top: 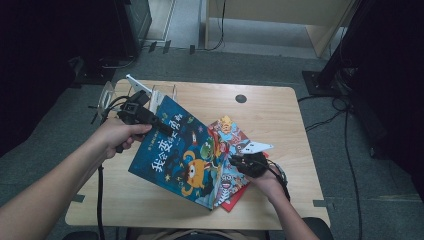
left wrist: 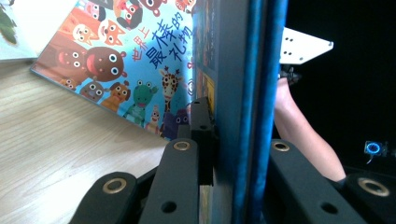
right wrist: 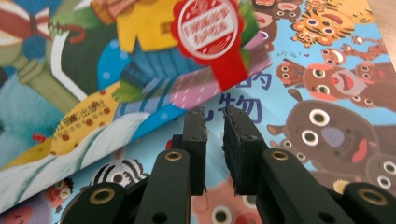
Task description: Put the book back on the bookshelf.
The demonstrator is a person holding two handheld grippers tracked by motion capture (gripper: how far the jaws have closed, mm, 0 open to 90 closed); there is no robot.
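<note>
Because the dark blue book (top: 175, 155) is raised on edge, it hides much of the light blue animal book (top: 232, 150) beneath it, and I cannot read what lies under its lower half. My left gripper (top: 145, 114) is clamped on the dark book's upper left edge (pads pressing both covers, in the left gripper view). My right gripper (right wrist: 215, 140) hovers over the animal book with its jaws slightly parted and nothing between them. A red book corner (top: 231, 204) pokes out below. The table (top: 270, 115) offers open room at its far right.
</note>
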